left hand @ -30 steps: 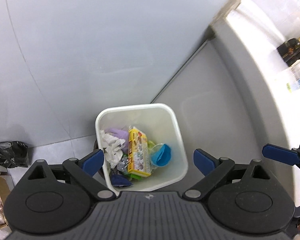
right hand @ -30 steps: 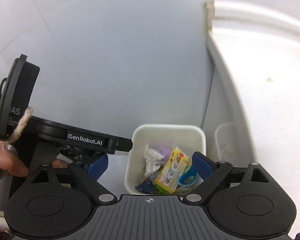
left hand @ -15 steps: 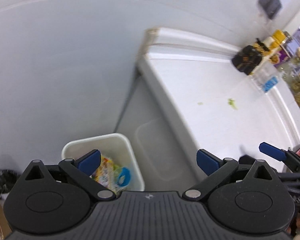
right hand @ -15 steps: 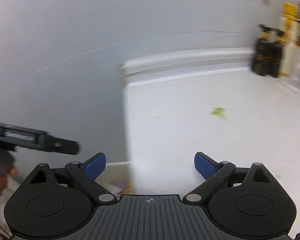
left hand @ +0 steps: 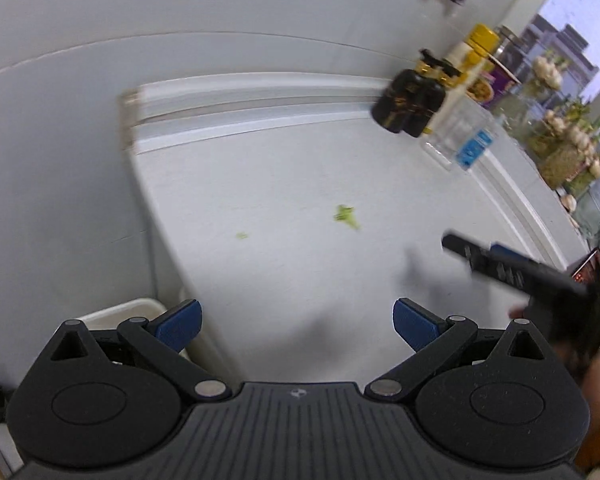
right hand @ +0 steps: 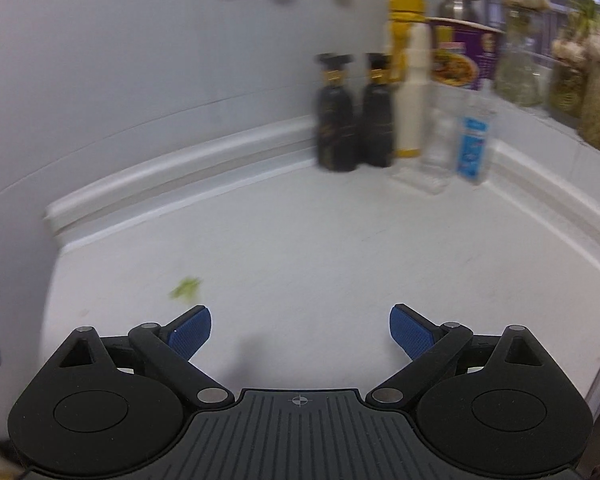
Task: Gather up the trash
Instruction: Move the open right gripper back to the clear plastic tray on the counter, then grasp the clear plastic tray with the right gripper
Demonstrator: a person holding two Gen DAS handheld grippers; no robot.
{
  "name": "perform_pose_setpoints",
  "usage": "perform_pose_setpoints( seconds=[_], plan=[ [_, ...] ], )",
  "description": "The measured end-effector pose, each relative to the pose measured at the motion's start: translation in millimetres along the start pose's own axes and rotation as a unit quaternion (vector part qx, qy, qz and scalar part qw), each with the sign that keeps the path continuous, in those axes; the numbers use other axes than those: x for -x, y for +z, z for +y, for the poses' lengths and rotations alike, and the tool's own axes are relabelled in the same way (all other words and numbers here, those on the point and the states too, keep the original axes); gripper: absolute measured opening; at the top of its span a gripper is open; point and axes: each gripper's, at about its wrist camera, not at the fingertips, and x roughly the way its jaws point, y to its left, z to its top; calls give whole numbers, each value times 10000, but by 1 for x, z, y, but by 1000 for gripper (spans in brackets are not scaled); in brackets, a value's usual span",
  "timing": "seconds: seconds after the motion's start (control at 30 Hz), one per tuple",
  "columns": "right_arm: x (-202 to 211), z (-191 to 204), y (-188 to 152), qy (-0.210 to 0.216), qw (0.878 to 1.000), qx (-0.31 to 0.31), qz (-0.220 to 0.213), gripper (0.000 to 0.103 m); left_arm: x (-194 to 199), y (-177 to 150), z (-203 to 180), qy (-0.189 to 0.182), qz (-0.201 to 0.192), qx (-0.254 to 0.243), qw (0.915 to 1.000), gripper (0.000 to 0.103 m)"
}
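Observation:
A green leafy scrap point(left hand: 346, 216) lies on the white counter point(left hand: 284, 184), with a smaller green crumb point(left hand: 242, 235) to its left. The same scrap point(right hand: 185, 288) shows in the right wrist view just beyond the left fingertip. My left gripper point(left hand: 296, 322) hangs open over the counter's near edge, nothing between its blue pads. My right gripper point(right hand: 300, 332) is open over the counter too, and appears blurred at the right of the left wrist view point(left hand: 496, 254). A corner of the white trash bin point(left hand: 116, 312) peeks out low at the left, below the counter.
Two dark bottles point(right hand: 354, 116), a yellow-capped white bottle point(right hand: 408, 80), a clear bottle with a blue label point(right hand: 474, 140) and a purple cup point(right hand: 464, 52) crowd the counter's back corner. Jars with plants point(right hand: 596, 80) line the right ledge. A grey wall rises behind.
Both views have swung up and right from the trash bin to the counter top. The bin has slid out to the lower left; both grippers have stayed open and empty.

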Motion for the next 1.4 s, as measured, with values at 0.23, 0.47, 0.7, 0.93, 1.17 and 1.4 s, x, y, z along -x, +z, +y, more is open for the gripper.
perform_pose_setpoints(
  seconds=[0.23, 0.47, 0.7, 0.93, 1.17, 1.4],
  plan=[
    [-62, -38, 45, -799, 9926, -833, -378, 101, -17, 16, -26, 11, -65, -73, 10000, 102],
    [-138, -51, 73, -1213, 9871, -1013, -244, 101, -34, 28, -39, 97, -38, -60, 9999, 102],
    [-189, -56, 95, -1298, 9842, -1196, -131, 101, -45, 27, -37, 195, 101, 144, 9997, 102],
    [-206, -51, 100, -1514, 9834, -973, -224, 95, -45, 25, -35, 289, 108, 199, 9993, 102],
    [-196, -42, 99, -1427, 9873, -641, -281, 79, -38, 25, -35, 212, 38, 161, 9996, 102],
    [-149, -20, 88, -1250, 9908, -418, -292, 79, -24, 19, -25, 105, -11, 179, 9998, 102]
  ],
)
